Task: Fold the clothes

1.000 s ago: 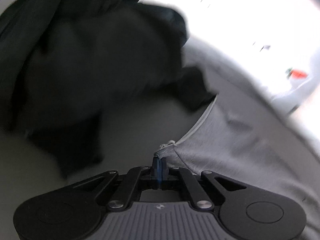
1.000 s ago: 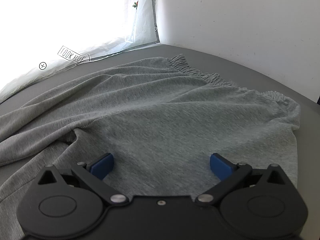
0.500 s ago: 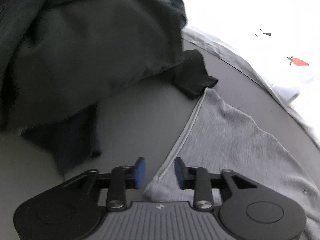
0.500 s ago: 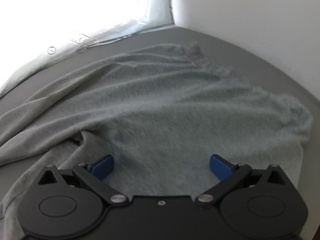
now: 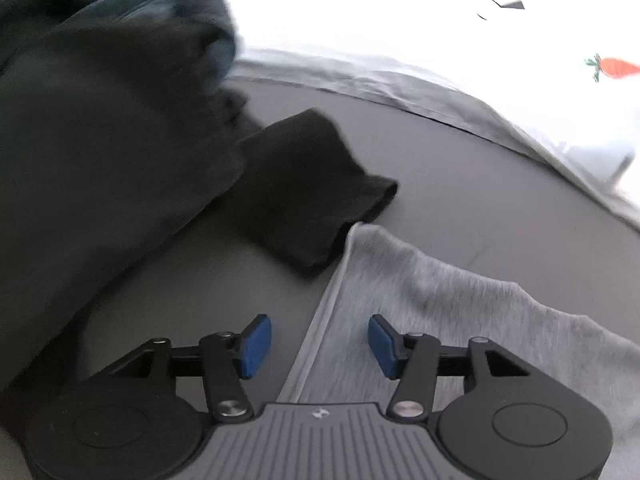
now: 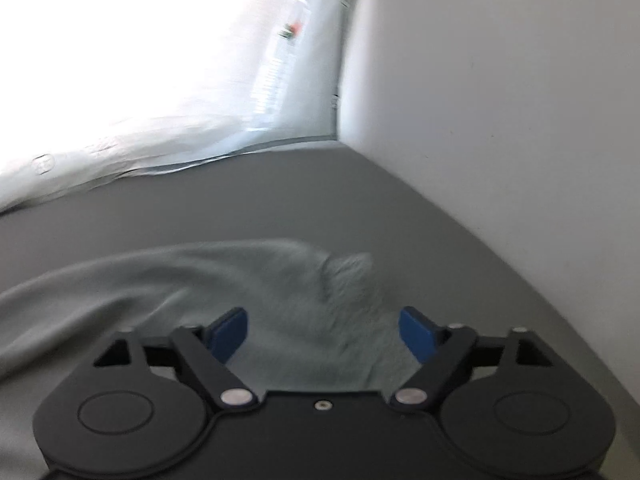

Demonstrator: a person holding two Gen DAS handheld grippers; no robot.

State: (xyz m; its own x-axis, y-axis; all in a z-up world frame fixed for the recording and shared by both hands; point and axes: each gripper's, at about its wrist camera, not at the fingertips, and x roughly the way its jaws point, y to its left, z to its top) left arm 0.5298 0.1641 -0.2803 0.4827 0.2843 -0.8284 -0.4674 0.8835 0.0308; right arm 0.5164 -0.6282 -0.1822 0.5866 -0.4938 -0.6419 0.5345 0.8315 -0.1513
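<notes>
Right claw (image 6: 322, 336): blue pads stand apart over the cloth with nothing pressed between them; the jaws have just been closing somewhat.
Grey garment (image 6: 168, 292): soft knit, rumpled, lying on the counter below the claw; its far edge rises in a small peak just beyond the pads. Blurred, so details of the hem cannot be told.
Counter (image 6: 280, 192): dark grey, bare between the garment and its far corner.
Wall (image 6: 500, 80): white, along the counter's right edge.
Sheet (image 6: 168, 92): translucent white plastic, along the counter's far edge, brightly backlit, with faint printed marks.
</notes>
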